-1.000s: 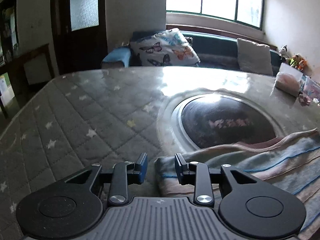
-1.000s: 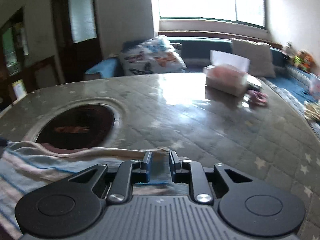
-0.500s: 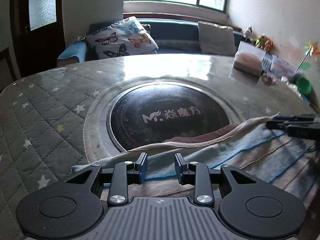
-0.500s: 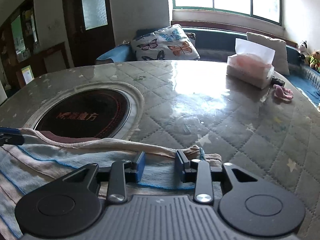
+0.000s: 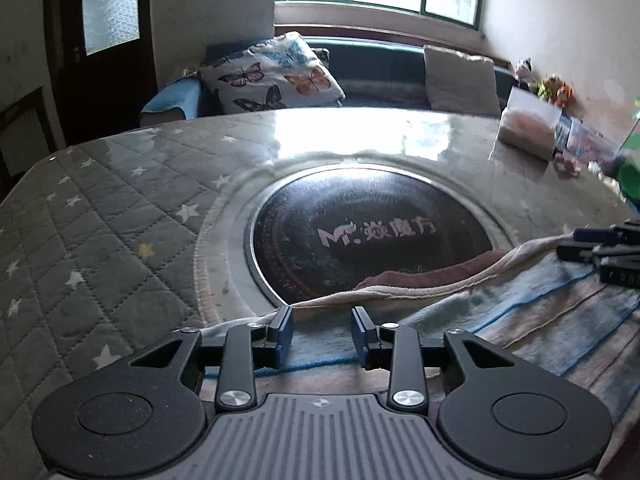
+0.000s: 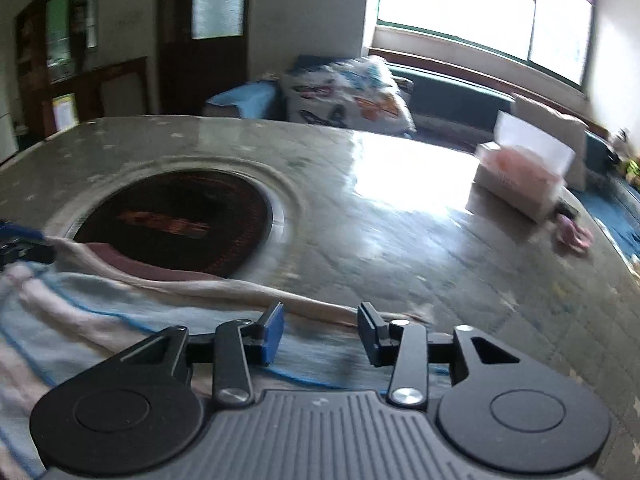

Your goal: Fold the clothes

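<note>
Daylight from a wide window is reflected on a round table (image 5: 120, 216) covered by a grey quilted, star-printed cloth under clear film, with a dark circular hotplate (image 5: 368, 240) set in its middle. Along the near edge a striped pink-and-blue garment (image 5: 540, 320) is spread flat. The left gripper (image 5: 322, 332) and right gripper (image 6: 320, 334) are held over it, jaws apart, nothing clasped. A tissue box (image 6: 524, 176) is seen at the far right edge.
</note>
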